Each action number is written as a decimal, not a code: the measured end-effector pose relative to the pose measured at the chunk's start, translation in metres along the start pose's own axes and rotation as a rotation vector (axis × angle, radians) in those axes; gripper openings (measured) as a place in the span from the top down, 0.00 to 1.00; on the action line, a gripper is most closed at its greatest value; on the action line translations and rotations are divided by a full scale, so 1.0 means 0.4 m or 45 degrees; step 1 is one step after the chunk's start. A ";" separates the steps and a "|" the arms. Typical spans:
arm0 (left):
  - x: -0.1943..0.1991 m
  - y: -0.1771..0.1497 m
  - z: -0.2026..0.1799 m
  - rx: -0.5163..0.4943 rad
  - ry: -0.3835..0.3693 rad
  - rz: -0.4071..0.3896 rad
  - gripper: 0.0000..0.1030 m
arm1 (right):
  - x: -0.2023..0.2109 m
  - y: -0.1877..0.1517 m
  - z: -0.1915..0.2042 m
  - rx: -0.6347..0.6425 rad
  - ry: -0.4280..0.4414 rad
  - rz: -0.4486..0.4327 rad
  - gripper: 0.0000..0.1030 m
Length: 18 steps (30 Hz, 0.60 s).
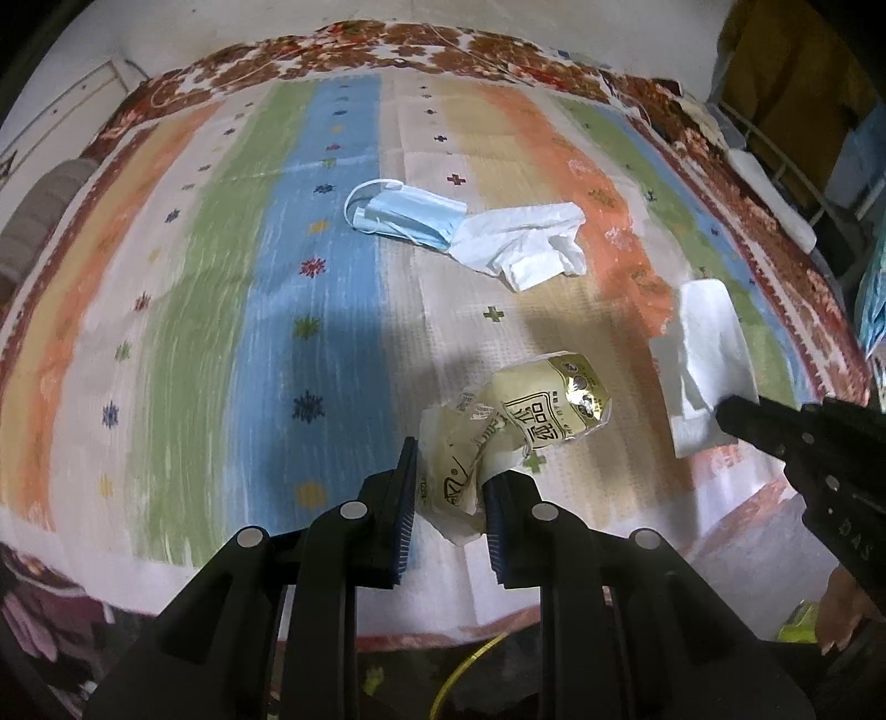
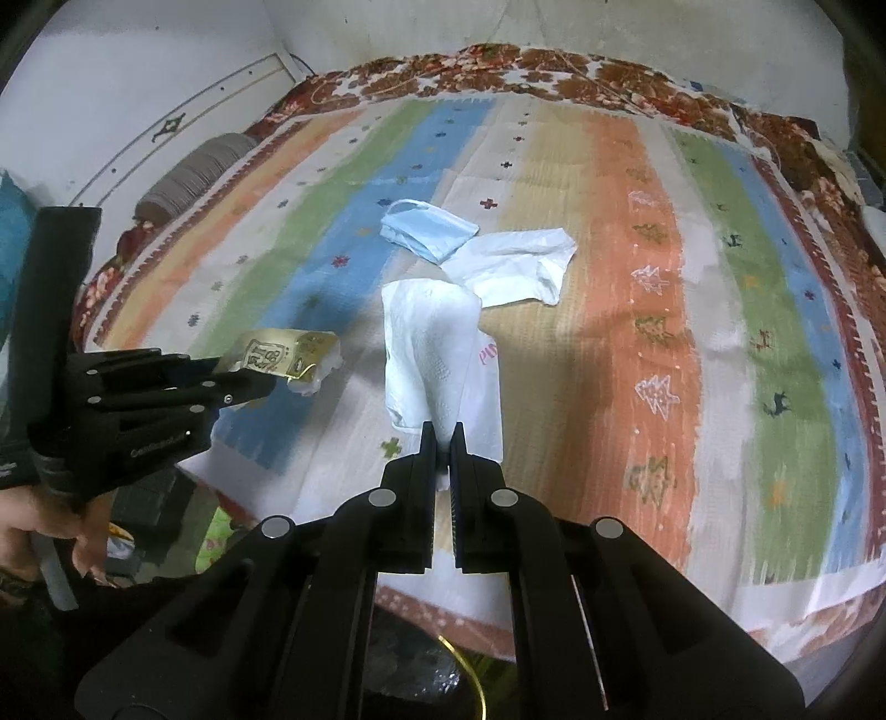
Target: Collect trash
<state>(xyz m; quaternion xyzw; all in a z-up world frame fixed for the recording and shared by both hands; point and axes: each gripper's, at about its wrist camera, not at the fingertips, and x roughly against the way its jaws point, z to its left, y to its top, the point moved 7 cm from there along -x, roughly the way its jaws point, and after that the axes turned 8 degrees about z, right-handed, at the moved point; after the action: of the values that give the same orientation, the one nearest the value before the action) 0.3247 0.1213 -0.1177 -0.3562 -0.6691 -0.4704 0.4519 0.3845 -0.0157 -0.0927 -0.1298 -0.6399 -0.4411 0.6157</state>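
My left gripper (image 1: 451,468) is shut on a crumpled yellow snack wrapper (image 1: 531,415) and holds it above the striped bed cover; it also shows at the left of the right wrist view (image 2: 260,382) with the wrapper (image 2: 288,354). My right gripper (image 2: 442,437) is shut on a white tissue (image 2: 432,343), lifted off the cover; in the left wrist view it (image 1: 731,412) enters from the right with the tissue (image 1: 709,354). A blue face mask (image 1: 404,213) (image 2: 429,230) and a white plastic bag (image 1: 526,243) (image 2: 515,263) lie together mid-bed.
The striped cover (image 2: 626,310) lies on a floral blanket (image 1: 387,50) edged by white walls. A grey bolster (image 2: 194,171) lies at the far left. Cluttered shelving (image 1: 786,138) stands to the right. Bags and a yellow cord (image 2: 470,681) lie on the floor below the near edge.
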 end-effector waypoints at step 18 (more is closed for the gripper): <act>0.130 -0.132 -0.023 0.164 -0.101 -0.122 0.80 | 0.126 -0.126 0.069 -0.052 0.072 -0.096 0.97</act>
<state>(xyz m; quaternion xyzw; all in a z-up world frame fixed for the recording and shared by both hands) 0.2619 0.0993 -0.0838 -0.3124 -0.7317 -0.4329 0.4239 0.3197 -0.0439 -0.0636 -0.1058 -0.6176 -0.4804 0.6137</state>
